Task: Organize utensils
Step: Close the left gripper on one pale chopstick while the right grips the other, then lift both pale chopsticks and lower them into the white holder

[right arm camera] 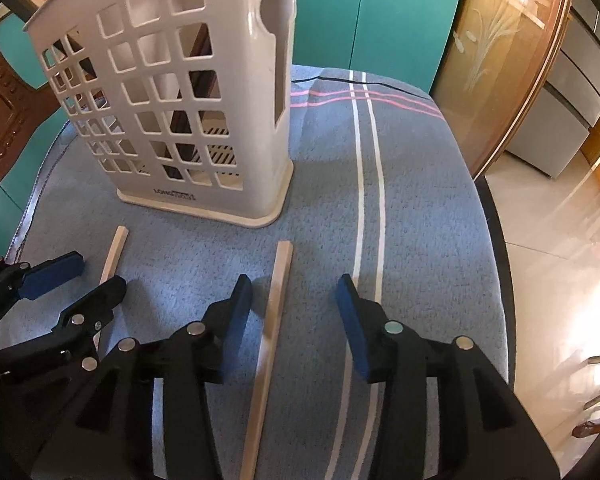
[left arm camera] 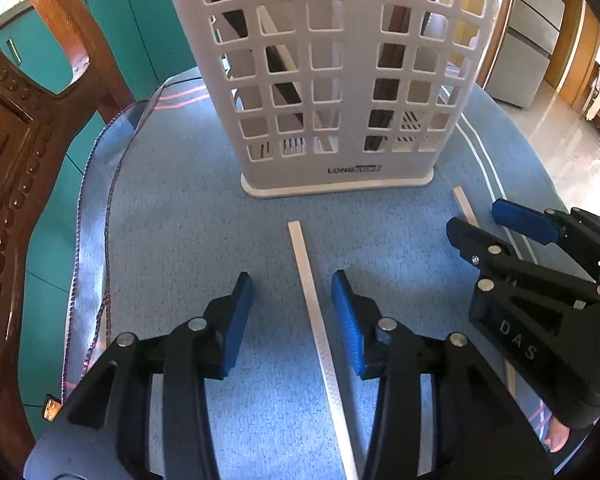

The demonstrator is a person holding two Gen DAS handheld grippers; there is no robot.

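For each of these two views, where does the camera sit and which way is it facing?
Left wrist: on the left gripper, angled down at the left stick and the white utensil holder; the right gripper shows at right.
Right wrist: on the right gripper, angled down at the right stick; the left gripper shows at left.
Shared: holder, both sticks, blue cloth.
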